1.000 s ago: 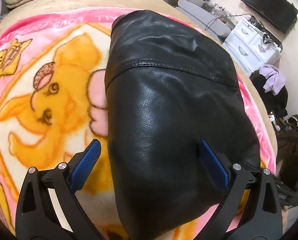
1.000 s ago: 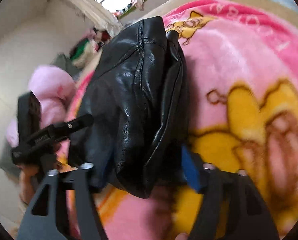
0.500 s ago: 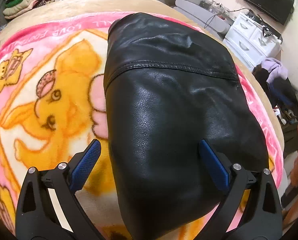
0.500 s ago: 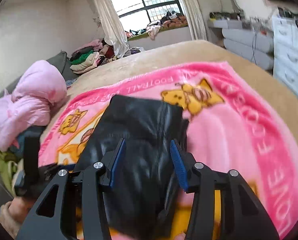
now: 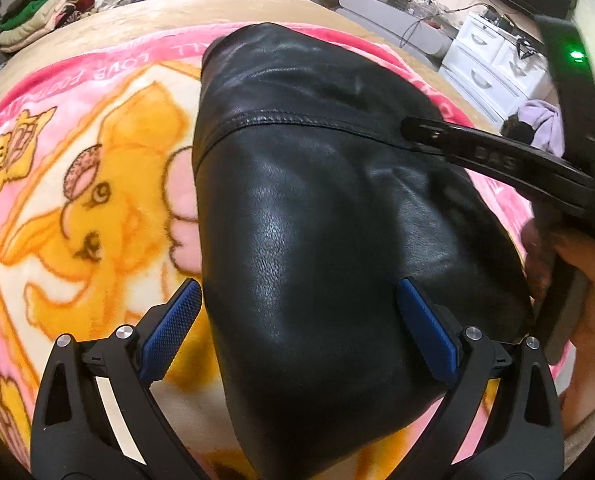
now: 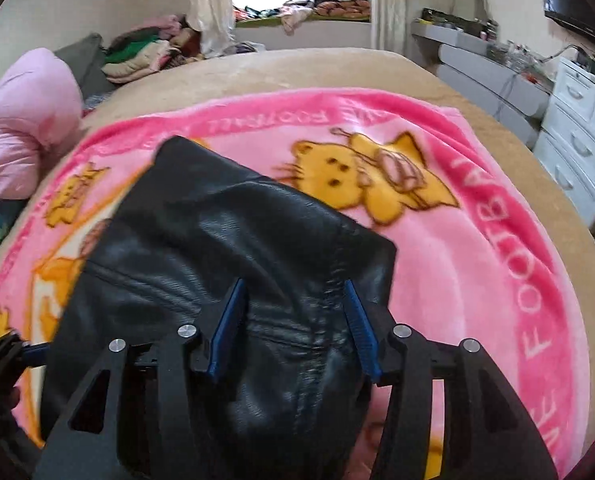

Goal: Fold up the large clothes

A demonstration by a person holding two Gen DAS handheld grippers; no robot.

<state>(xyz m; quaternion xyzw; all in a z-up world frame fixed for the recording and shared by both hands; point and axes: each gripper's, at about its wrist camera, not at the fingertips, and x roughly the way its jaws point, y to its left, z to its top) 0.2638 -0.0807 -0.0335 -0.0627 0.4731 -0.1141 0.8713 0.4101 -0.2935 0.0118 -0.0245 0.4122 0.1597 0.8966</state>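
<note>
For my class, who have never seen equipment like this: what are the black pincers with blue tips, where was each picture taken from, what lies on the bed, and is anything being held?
There is no robot here. A person holds a hand-operated pincer tool in each hand, with a wide-angle camera looking along its two fingers. One picture looks from the left gripper, the other from the right gripper. A folded black leather jacket lies on a pink cartoon blanket spread over a beige bed. The left gripper is wide open over the jacket. The right one has just been closing, then reopened slightly; its pads sit apart over the jacket, gripping nothing. Its holder's hand also appears in the left picture.
</note>
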